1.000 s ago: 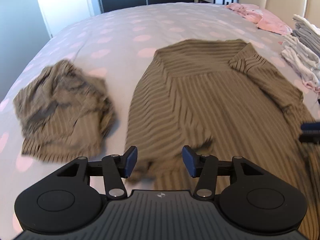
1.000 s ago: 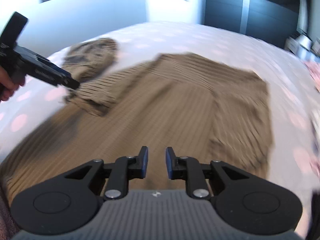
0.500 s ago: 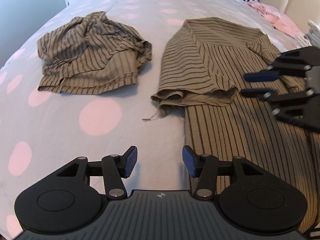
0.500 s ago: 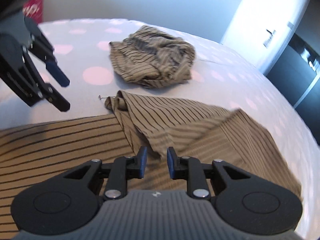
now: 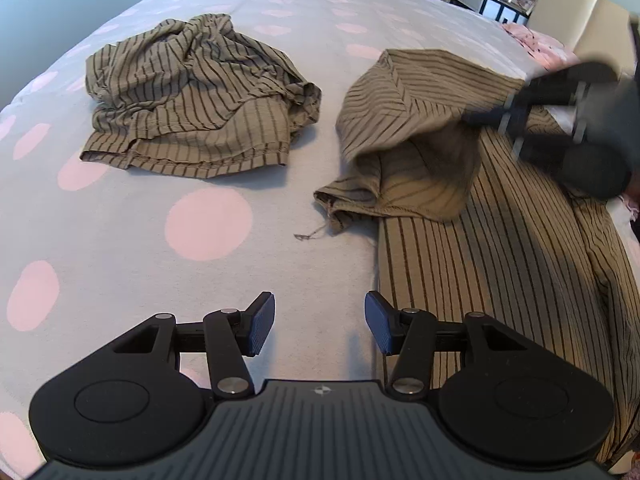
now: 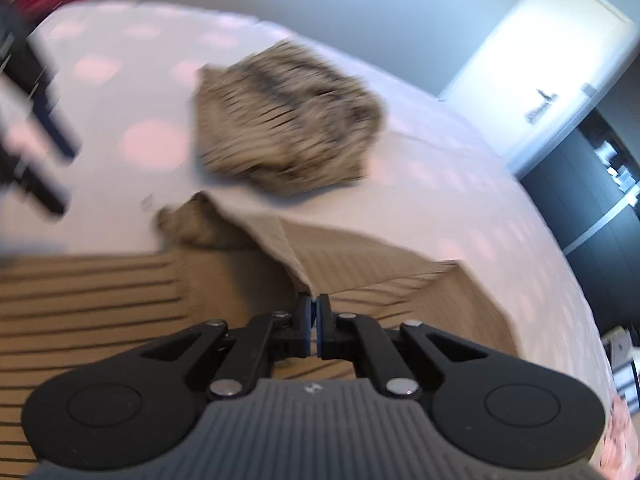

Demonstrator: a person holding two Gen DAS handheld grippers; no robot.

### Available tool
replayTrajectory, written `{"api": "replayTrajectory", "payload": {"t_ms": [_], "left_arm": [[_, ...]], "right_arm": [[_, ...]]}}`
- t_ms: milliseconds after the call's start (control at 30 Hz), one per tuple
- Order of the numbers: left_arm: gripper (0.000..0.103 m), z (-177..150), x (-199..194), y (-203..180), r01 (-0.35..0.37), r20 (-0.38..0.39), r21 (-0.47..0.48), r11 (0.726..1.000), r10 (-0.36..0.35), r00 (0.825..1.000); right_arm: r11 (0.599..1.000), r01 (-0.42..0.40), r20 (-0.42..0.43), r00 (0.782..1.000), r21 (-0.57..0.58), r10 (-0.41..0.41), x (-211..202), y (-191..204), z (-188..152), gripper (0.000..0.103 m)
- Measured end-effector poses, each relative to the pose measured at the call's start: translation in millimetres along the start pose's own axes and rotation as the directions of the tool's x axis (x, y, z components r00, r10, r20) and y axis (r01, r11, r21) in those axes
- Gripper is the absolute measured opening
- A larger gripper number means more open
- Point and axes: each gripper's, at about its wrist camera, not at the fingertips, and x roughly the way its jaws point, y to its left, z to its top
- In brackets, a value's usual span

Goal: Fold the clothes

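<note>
Now we pinch a fold of the striped shirt (image 5: 500, 248) in the right gripper (image 6: 314, 312), lifting its sleeve inward beside the crumpled garment (image 5: 196, 96), while our left gripper (image 5: 319, 322) hovers spread near the shirt's edge, ready to help.

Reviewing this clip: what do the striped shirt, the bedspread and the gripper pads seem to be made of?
Striped shirt: thin woven fabric, probably cotton or linen blend, matte; it drapes, creases, and a loose thread trails from the cuff. Bedspread: soft matte knit, likely cotton jersey, with printed pink dots. Pads on the left gripper: blue, finely ribbed, probably rubber or soft plastic. Right gripper jaws pinch the shirt.
</note>
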Motion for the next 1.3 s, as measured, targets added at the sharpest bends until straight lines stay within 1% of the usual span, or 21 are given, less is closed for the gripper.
{"api": "replayTrajectory", "payload": {"t_ms": [133, 200, 300, 467, 533, 600, 667, 767, 900, 967, 1033, 1133, 1167, 1267, 1300], "left_arm": [[0.048, -1.6, 4.0, -4.3, 0.015, -0.021, 0.013, 1.000, -0.015, 1.000], [0.048, -3.6, 5.0, -6.8, 0.028, -0.026, 0.020, 0.999, -0.027, 0.999], [0.048, -4.2, 5.1, -11.5, 0.041, -0.030, 0.036, 0.999, -0.040, 0.999], [0.048, -5.4, 9.3, -20.6, 0.069, -0.059, 0.064, 0.996, -0.065, 0.996], [0.048, -6.9, 11.2, -26.9, 0.089, -0.076, 0.085, 0.992, -0.083, 0.994], [0.048, -9.8, 12.1, -35.3, 0.111, -0.093, 0.116, 0.987, -0.101, 0.991], [0.048, -14.1, 11.5, -46.7, 0.127, -0.105, 0.155, 0.980, -0.112, 0.988], [0.048, -20.2, 9.1, -61.1, 0.150, -0.115, 0.206, 0.967, -0.128, 0.985], [0.048, -29.2, 10.5, -77.7, 0.190, -0.148, 0.254, 0.948, -0.156, 0.977], [0.048, -33.3, 11.3, -85.6, 0.200, -0.165, 0.279, 0.939, -0.158, 0.974], [0.048, -35.9, 10.2, -91.2, 0.213, -0.175, 0.301, 0.930, -0.166, 0.971], [0.048, -38.9, 7.9, -100.4, 0.246, -0.188, 0.328, 0.912, -0.193, 0.963], [0.048, -39.8, 7.3, -103.1, 0.254, -0.189, 0.340, 0.905, -0.199, 0.962], [0.048, -42.6, 6.9, -110.1, 0.273, -0.201, 0.363, 0.891, -0.211, 0.957], [0.048, -44.0, 6.2, -112.2, 0.278, -0.207, 0.371, 0.886, -0.213, 0.955]], "right_arm": [[0.991, 0.095, -0.018, 0.995, 0.092, -0.094, -16.8, -57.3, 0.5, 0.003], [0.981, 0.151, -0.044, 0.988, 0.121, -0.147, -22.1, -84.3, -7.5, 0.003], [0.960, 0.232, -0.089, 0.971, 0.156, -0.220, -27.0, -118.9, -23.4, 0.003], [0.917, 0.334, -0.183, 0.937, 0.218, -0.298, -24.3, -163.6, -59.5, 0.003], [0.903, 0.352, -0.231, 0.926, 0.246, -0.298, -16.3, -175.2, -75.4, 0.003], [0.896, 0.341, -0.276, 0.924, 0.286, -0.264, -6.3, -181.9, -91.8, 0.003], [0.892, 0.332, -0.310, 0.921, 0.306, -0.237, 4.6, -180.7, -105.0, 0.003], [0.890, 0.330, -0.336, 0.916, 0.314, -0.221, 16.8, -175.1, -118.4, 0.003], [0.877, 0.324, -0.341, 0.918, 0.356, -0.201, 26.7, -177.9, -132.5, 0.003], [0.865, 0.342, -0.349, 0.913, 0.368, -0.212, 27.9, -181.6, -135.8, 0.003], [0.851, 0.351, -0.346, 0.913, 0.391, -0.218, 26.5, -188.0, -134.7, 0.002], [0.832, 0.374, -0.321, 0.913, 0.410, -0.252, 15.2, -199.3, -130.1, 0.002], [0.827, 0.383, -0.322, 0.910, 0.411, -0.262, 12.4, -203.1, -130.2, 0.002], [0.805, 0.417, -0.365, 0.891, 0.423, -0.269, 13.4, -212.3, -140.6, 0.002], [0.804, 0.406, -0.375, 0.893, 0.436, -0.248, 16.2, -212.9, -146.3, 0.003]]}}
